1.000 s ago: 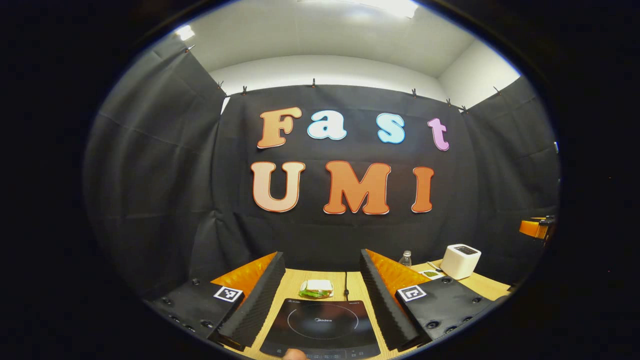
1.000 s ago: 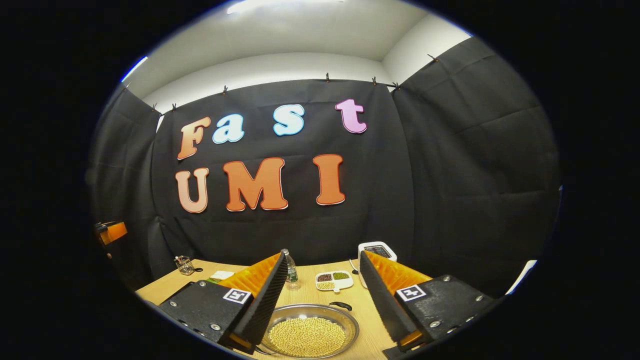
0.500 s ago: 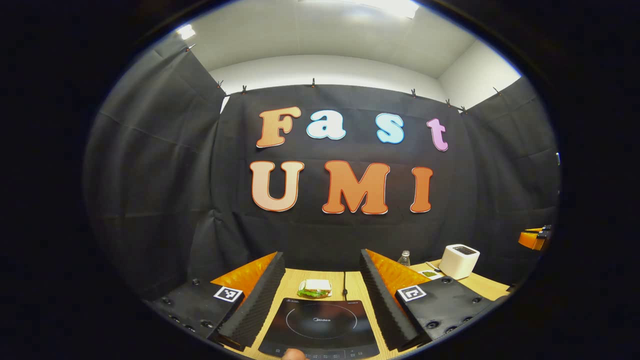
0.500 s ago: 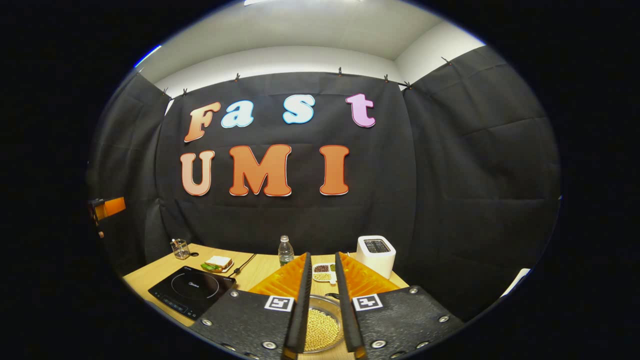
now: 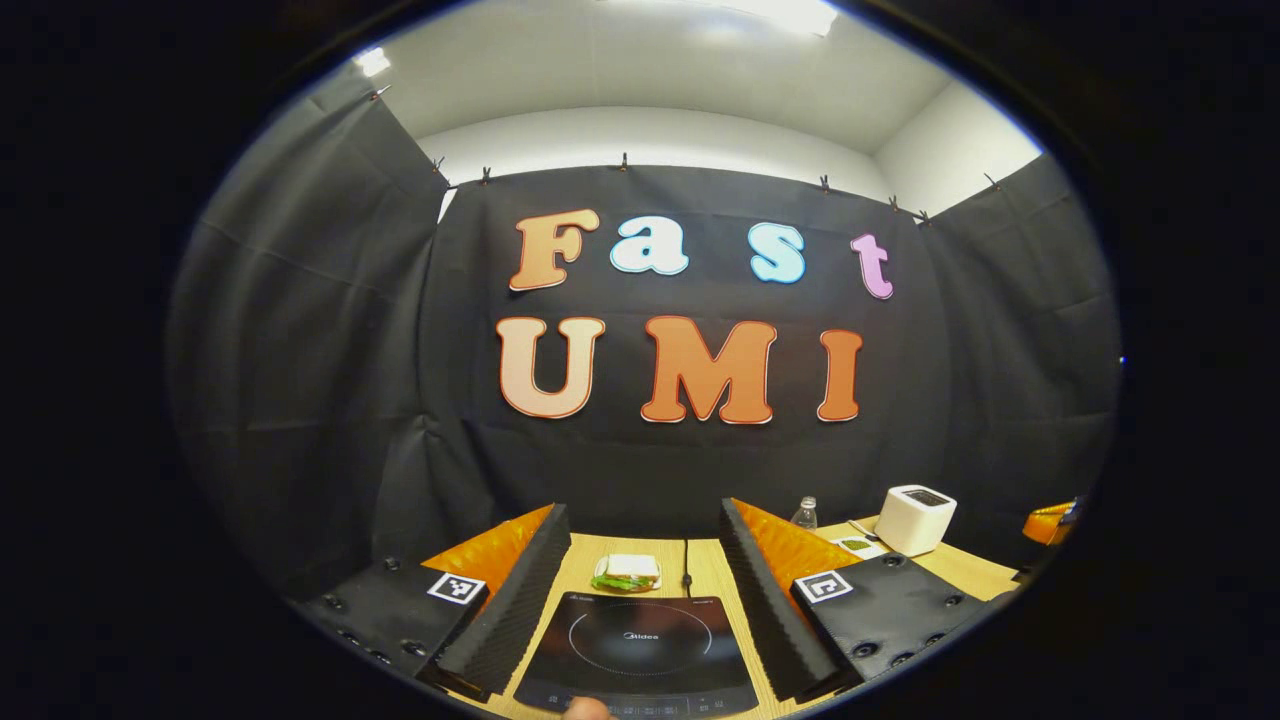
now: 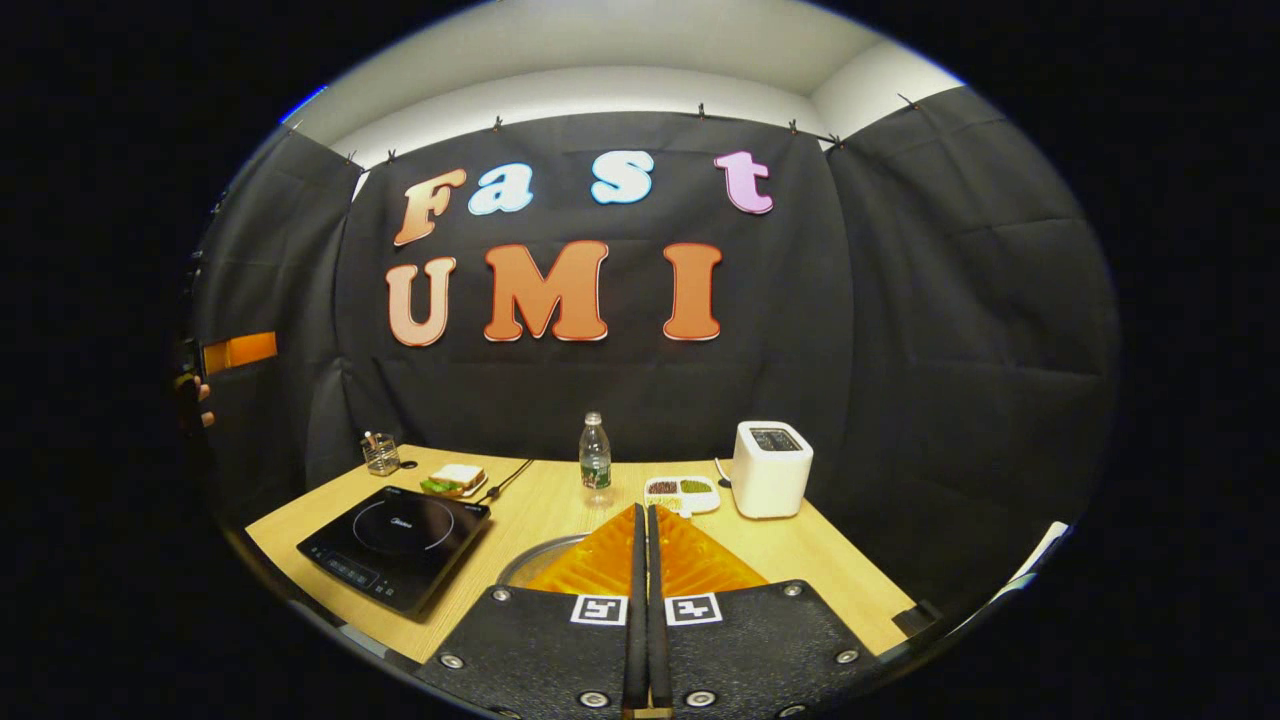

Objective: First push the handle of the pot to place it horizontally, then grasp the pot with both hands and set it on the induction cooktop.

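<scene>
The tabletop carried the induction cooktop at its left. The pot sat right of it, mostly hidden behind the right gripper, whose jaws were clenched on nothing. The left gripper hovered over the cooktop, jaws released.

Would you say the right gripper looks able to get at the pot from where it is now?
Probably yes: the right gripper, fingers closed together, is just above the pot with nothing between them.

a brand word, "midea", stands on the induction cooktop.
</scene>
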Action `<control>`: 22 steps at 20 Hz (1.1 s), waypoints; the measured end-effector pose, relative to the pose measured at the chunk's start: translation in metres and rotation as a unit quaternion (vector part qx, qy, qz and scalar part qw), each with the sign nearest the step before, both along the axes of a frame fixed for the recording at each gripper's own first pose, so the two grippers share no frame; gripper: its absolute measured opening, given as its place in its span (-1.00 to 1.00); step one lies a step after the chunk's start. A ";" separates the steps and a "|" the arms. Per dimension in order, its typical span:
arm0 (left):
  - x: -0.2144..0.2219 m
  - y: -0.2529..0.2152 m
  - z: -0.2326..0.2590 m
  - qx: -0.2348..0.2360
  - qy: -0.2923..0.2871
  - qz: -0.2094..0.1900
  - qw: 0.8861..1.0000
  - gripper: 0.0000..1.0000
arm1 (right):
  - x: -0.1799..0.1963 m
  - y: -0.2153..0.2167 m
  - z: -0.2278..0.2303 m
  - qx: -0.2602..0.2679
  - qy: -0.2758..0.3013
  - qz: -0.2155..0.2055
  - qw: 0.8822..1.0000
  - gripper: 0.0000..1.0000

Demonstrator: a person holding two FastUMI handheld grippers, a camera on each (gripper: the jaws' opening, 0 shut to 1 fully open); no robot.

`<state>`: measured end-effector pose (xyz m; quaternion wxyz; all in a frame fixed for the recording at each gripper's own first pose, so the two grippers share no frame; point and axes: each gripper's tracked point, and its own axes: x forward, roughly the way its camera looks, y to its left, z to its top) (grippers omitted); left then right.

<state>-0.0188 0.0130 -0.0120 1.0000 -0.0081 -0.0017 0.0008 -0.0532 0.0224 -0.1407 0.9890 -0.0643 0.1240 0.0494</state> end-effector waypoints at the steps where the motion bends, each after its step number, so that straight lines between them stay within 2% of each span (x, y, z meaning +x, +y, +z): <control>1: 0.001 0.000 -0.002 0.000 0.002 0.000 1.000 0.94 | -0.005 0.001 -0.009 0.000 0.010 0.003 1.000 -1.00; 8: 0.007 0.007 -0.015 -0.004 0.016 0.006 1.000 0.94 | -0.039 0.008 -0.075 -0.007 0.079 0.027 0.997 -1.00; 22: 0.006 0.018 -0.031 0.002 0.029 0.017 0.999 0.94 | -0.077 0.047 -0.170 -0.018 0.200 0.079 0.977 -1.00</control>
